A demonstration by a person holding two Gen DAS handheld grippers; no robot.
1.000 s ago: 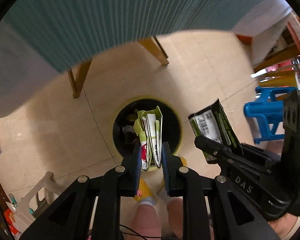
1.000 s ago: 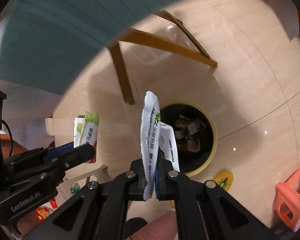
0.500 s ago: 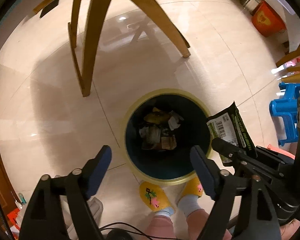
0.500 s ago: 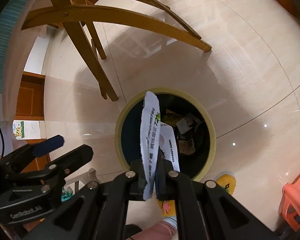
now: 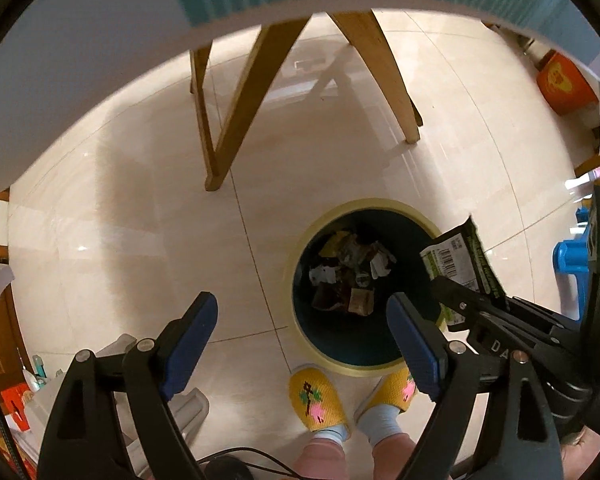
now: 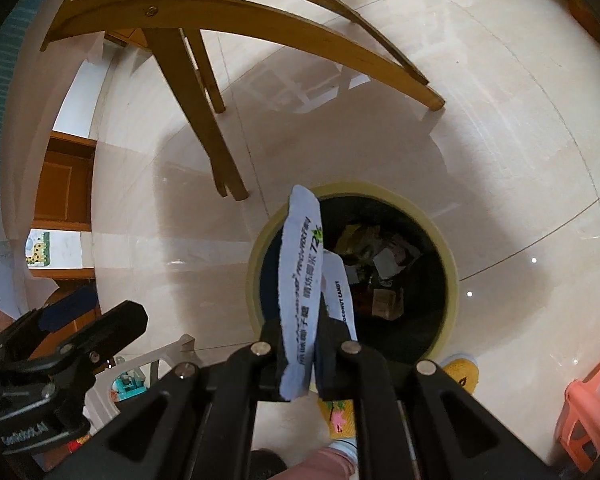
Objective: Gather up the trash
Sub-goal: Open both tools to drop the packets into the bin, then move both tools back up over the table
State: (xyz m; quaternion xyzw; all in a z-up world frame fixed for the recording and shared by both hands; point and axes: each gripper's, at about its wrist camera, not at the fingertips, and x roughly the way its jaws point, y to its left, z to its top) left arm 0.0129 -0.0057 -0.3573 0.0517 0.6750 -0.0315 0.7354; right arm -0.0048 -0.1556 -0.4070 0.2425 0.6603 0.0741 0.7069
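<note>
Trash bin (image 5: 362, 292) sits on the floor (image 5: 140, 208) near the worktop's wooden legs (image 5: 236, 120), with a heap of wrappers (image 5: 348, 276) already at its bottom. Left gripper (image 5: 302, 336) hangs over the floor beside the bin, its right pad over the rim; its jaws have just been opening and now stand spread wide with nothing between them, so I judge its load is dropped. Right gripper (image 6: 302, 360) is over the bin's near rim, pinching a wrapper (image 6: 300, 292) that stands up between the pads; from the left camera the same packet shows its dark green barcode side (image 5: 460, 268). A smaller white strip (image 6: 340, 296) sits behind it in the same pinch. Its jaws have just been opening a touch, yet the pads look pressed on the wrapper and it has not fallen. Judged status: left drop done, right drop pending. What's left is to release over the opening rather than on the rim. Whether more trash waits on the worktop I can't tell, since its top is out of view. A person's slippers (image 5: 320, 400) stand right at the bin.
</note>
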